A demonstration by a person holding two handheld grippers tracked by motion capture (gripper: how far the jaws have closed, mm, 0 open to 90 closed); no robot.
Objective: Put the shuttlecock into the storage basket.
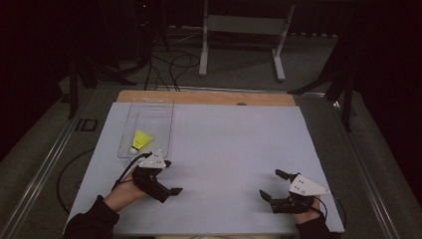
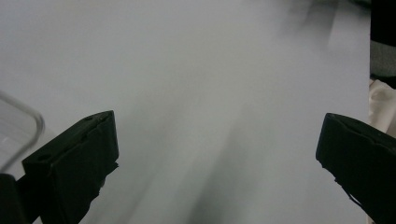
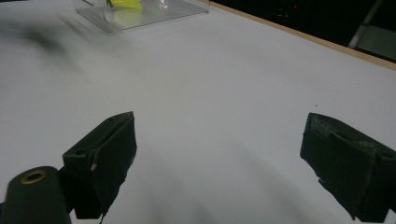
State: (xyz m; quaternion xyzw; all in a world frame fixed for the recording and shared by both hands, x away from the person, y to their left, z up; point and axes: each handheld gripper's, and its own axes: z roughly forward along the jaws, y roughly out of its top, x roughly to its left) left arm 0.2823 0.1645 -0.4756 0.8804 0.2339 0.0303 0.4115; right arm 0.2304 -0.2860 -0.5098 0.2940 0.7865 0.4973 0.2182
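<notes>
Two empty grippers over a white table in a dark room

Left gripper (image 1: 170, 177) and right gripper (image 1: 270, 184) gape wide, holding nothing, above the white tabletop (image 1: 234, 144); the yellow shuttlecock (image 1: 140, 141) lies in the clear tray (image 1: 164, 124) at ten o'clock.

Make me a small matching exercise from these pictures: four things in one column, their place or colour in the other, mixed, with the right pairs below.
Things:
1. shuttlecock
2. clear tray
3. left tool
4. right tool

Places or colours:
a. near right part of the white board, open
b. yellow with a white tip, inside the tray
c. far left part of the board
d. just in front of the tray, open

Pairs: 1-b, 2-c, 3-d, 4-a
</notes>
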